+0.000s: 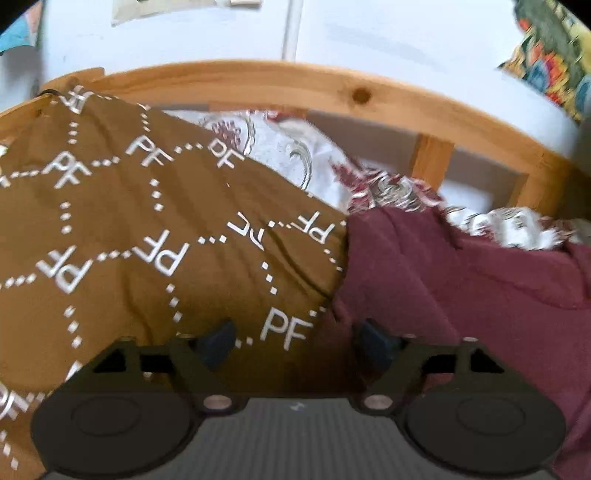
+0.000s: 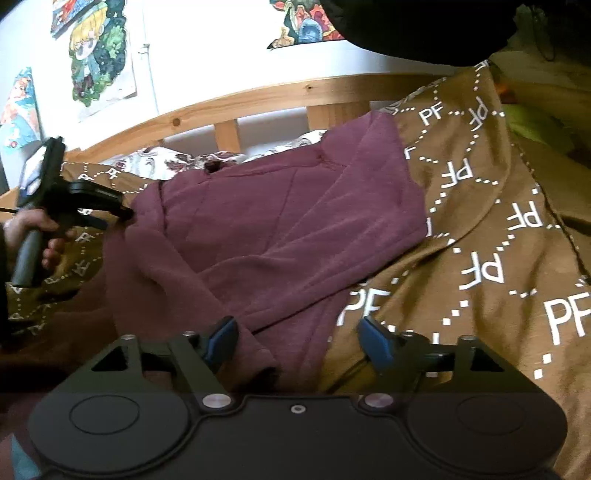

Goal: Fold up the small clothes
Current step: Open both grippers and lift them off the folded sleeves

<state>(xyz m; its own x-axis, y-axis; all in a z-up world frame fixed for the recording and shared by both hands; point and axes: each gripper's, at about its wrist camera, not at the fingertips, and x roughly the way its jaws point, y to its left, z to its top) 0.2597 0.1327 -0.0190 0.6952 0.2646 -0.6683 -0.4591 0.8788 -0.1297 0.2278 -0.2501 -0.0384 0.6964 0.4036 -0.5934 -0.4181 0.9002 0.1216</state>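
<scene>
A maroon garment [image 2: 280,229] lies rumpled on a brown blanket [image 2: 491,236] printed with white "PF" letters. My right gripper [image 2: 297,341] is open, its blue-padded jaws straddling the garment's near hem, nothing held. My left gripper [image 1: 297,341] is open over the seam where the brown blanket [image 1: 122,229] meets the maroon garment [image 1: 461,280]. In the right wrist view the left gripper [image 2: 125,214] reaches the garment's left edge, held by a hand [image 2: 33,232].
A wooden bed rail [image 1: 295,83] runs behind the bedding, with a white wall beyond. A white and red floral pillow [image 1: 295,147] lies by the rail. Colourful posters [image 2: 99,55] hang on the wall. A dark object [image 2: 424,26] fills the top right.
</scene>
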